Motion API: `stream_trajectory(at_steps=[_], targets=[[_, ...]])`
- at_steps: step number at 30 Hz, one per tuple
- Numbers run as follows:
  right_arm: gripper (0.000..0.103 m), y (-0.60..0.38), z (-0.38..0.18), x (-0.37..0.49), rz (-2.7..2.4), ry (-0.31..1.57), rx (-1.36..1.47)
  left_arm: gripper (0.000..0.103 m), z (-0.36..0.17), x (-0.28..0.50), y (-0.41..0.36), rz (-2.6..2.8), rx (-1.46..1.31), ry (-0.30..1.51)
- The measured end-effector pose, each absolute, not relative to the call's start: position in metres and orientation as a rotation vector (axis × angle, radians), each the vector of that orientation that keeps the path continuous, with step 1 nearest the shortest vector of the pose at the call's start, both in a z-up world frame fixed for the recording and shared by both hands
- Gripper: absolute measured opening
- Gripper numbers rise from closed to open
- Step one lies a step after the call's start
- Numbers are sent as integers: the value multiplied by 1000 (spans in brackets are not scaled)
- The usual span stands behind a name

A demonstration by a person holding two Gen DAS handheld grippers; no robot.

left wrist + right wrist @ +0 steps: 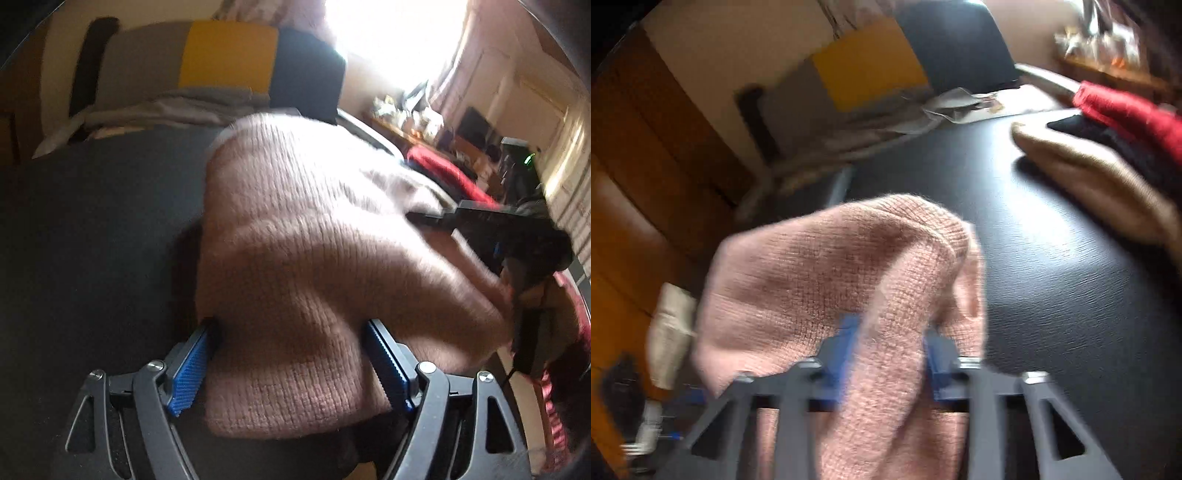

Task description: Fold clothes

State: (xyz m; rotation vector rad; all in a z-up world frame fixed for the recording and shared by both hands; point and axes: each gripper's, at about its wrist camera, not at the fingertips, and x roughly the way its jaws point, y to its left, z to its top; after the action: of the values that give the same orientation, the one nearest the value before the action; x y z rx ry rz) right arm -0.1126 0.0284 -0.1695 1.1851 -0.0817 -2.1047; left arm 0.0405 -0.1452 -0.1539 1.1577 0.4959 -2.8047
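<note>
A pink knitted sweater point(314, 258) is held up over a black padded table point(92, 240). My left gripper point(291, 328) has a thick fold of the sweater between its blue pads, jaws wide around the fabric. My right gripper point(890, 332) is shut on another part of the same pink sweater point(849, 266), which bunches up over its blue fingers point(846, 350). In the left wrist view the right gripper's black body point(498, 221) shows at the sweater's right side. The sweater hides what lies below it.
A pile of clothes, tan point(1100, 177), black and red point(1130, 110), lies at the black table's point(1052, 277) far right. Grey cloths point(159, 110) and a yellow and grey panel point(229, 55) stand at the far end. A wooden door point(646, 166) is on the left.
</note>
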Motion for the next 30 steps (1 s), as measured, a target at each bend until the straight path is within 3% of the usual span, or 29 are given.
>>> stream_trajectory(at_steps=[3, 8, 12, 14, 16, 18, 26, 28, 30], targets=[[14, 29, -148, -114, -2143, -52, 1116, 81, -134, 35, -148, -2865, 1039, 494], [14, 50, -105, -113, -2270, -37, 938, 81, -149, 14, -141, -2869, 1169, 434], [15, 55, -158, -131, -2260, -5, 1123, 87, -165, -3, -134, -2851, 1304, 379], [19, 63, -187, -137, -2231, -71, 1196, 88, -181, -6, -136, -2829, 1383, 506], [48, 82, -192, -143, -2232, -220, 1199, 84, -178, -15, -140, -2830, 1378, 532], [64, 92, -192, -147, -2237, -249, 1218, 79, -165, -27, -142, -2845, 1337, 489], [67, 71, -108, -105, -2218, -29, 863, 80, -113, -74, -152, -2894, 1174, 322], [96, 47, -110, -89, -2137, 70, 834, 80, -100, -85, -154, -2903, 1133, 280], [103, 23, -113, -75, -2059, 165, 807, 80, -91, -101, -155, -2899, 1110, 237]])
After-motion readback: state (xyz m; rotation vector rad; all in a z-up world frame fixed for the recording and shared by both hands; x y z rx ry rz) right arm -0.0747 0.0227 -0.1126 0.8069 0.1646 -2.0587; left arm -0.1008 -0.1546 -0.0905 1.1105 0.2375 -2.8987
